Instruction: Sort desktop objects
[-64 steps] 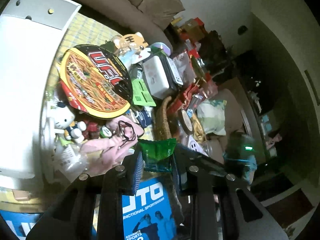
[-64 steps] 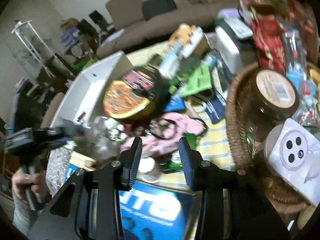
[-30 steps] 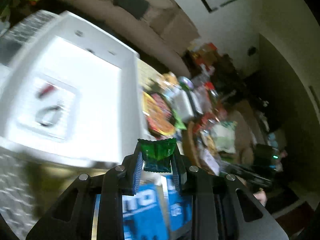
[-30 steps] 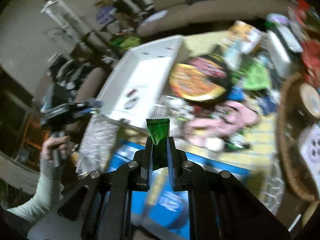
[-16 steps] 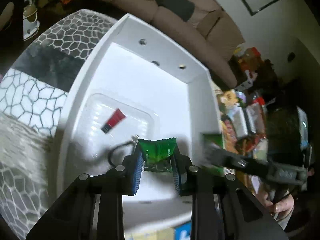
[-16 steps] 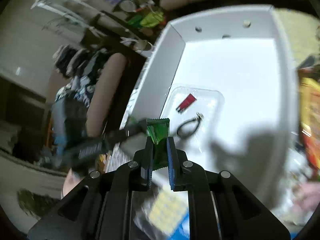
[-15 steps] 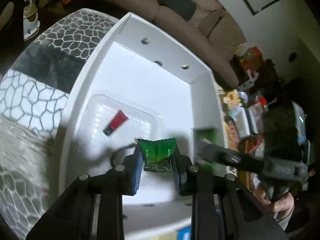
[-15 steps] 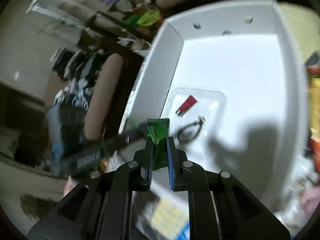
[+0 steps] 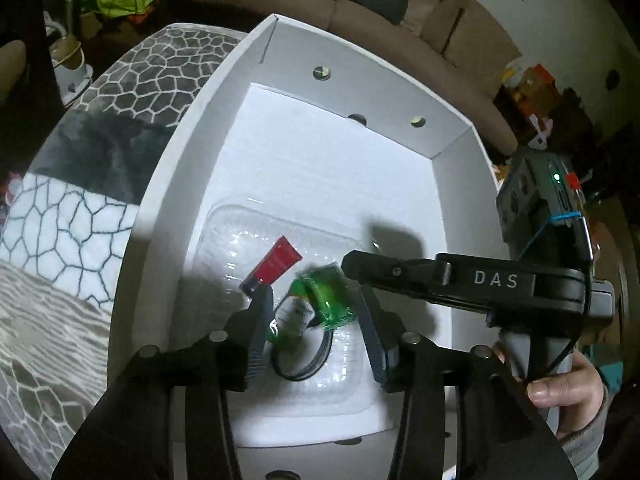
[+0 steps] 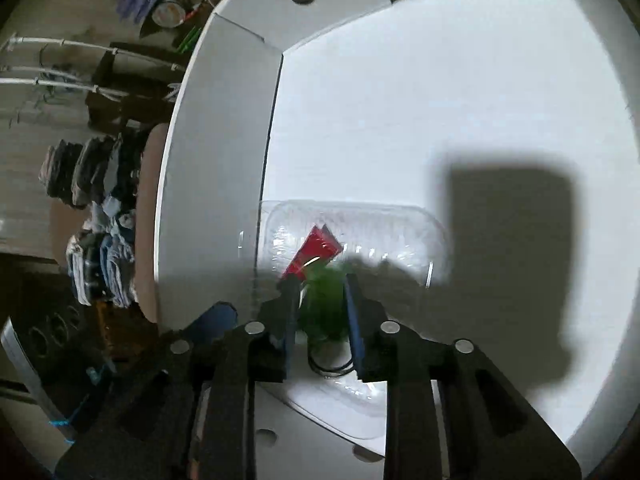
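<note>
Both tools hang over a white box (image 9: 188, 184) that holds a clear plastic tray (image 9: 352, 384).

The left tool (image 9: 316, 332) has its jaws spread wide and grips nothing. Below and between its fingers lie green packets (image 9: 326, 300), blurred in this view, one with a pale label side facing up. They sit in the tray, on top of a black cord loop (image 9: 300, 372) and just beside a red tube (image 9: 276, 266) with a dark cap. The tube lies tilted, its cap end close to the tip of the tool's left finger.

The right tool (image 10: 322, 316) is also open, its jaws at a moderate gap, with nothing clamped. In its own view the green packets (image 10: 324, 300) show as a dark blurred patch between the fingers, over the tray (image 10: 400, 224); whether they touch the fingers I cannot tell. The red tube (image 10: 314, 250) lies just beyond them, and part of the cord loop (image 10: 330, 368) shows lower down. In the left view, the right tool (image 9: 360, 268) reaches in from the right side, its black arm marked DAS, held by a hand (image 9: 568, 392) at the box's edge.

The box (image 10: 216, 160) rests on a grey and white patterned cloth (image 9: 80, 208). A brown sofa (image 9: 320, 4) stands behind it.
</note>
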A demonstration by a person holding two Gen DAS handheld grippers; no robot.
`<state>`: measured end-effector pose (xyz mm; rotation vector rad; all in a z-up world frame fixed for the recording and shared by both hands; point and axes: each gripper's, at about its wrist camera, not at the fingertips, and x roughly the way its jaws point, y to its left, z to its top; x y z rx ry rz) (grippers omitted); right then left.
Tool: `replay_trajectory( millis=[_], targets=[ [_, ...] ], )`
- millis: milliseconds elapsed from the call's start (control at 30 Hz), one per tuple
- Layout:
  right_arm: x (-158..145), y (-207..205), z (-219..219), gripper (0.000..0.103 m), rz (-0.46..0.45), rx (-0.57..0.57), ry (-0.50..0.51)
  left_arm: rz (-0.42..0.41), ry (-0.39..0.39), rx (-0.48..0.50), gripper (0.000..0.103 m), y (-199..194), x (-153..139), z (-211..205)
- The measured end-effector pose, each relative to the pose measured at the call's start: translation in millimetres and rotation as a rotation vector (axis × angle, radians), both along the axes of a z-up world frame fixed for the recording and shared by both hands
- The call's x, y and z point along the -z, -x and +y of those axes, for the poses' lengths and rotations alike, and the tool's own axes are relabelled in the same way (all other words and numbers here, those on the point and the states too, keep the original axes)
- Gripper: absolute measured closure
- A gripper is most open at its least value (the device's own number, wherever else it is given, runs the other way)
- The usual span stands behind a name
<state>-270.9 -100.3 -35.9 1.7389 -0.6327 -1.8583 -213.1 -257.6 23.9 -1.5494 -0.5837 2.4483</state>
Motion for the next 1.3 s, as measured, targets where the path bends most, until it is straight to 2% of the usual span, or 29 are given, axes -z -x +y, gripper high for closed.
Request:
replay_trajectory(
  millis=[67,233,400,567,633,733,833,900,967,1033,1167,1300],
  targets=[
    [-4.9,-0.5,3.4,0.08,0.009,0.01,0.003,0.008,-0.007,-0.003,0.052,-3.4,-5.1,0.9],
    [-31.2,-13.7,13.2,0.08,0.064,-0.018,-0.053,0.023,-0.002,-0.009,0.051,-18.6,-22.9,3.1],
    [-58.4,-31.5,28.8,0.08,0.095,-0.035,-0.054,0.025,-0.013,-0.022,0.048,-37.1,-35.8,3.8],
    [-94.8,-72.3,51.2,0.078,0.17,-0.1,-0.08,0.053,0.019,-0.002,0.026,-65.1,-54.4,19.7],
    [-111.4,-91.8,66.7,0.075,0.203,-0.113,-0.087,0.064,0.016,0.005,0.021,-75.0,-60.1,27.9],
    [-134.2,-121.6,98.7,0.064,0.251,-0.114,-0.105,0.073,-0.005,0.022,0.011,-92.3,-67.8,47.7],
    [-153.3,-149.1,138.0,0.043,0.289,-0.095,-0.122,0.086,-0.013,0.055,0.008,-105.5,-75.2,71.7],
    [-163.4,-165.8,169.2,0.006,0.302,-0.07,-0.13,0.093,-0.012,0.073,0.001,-111.9,-79.4,86.5],
    [-170.1,-179.2,196.7,0.0,0.321,-0.044,-0.182,0.098,-0.003,0.085,0.0,-118.7,-83.0,106.8],
    [-176.1,-191.9,226.7,0.0,0.35,-0.01,-0.244,0.097,0.0,0.103,0.0,-123.1,-85.1,127.2],
    [-175.5,-210.9,286.3,0.0,0.346,0.062,-0.256,0.089,0.014,0.15,0.0,-128.0,-86.8,164.6],
    [-167.3,-226.5,330.2,0.0,0.361,0.101,-0.312,0.086,-0.014,0.208,0.0,-131.4,-87.1,203.9]
  ],
)
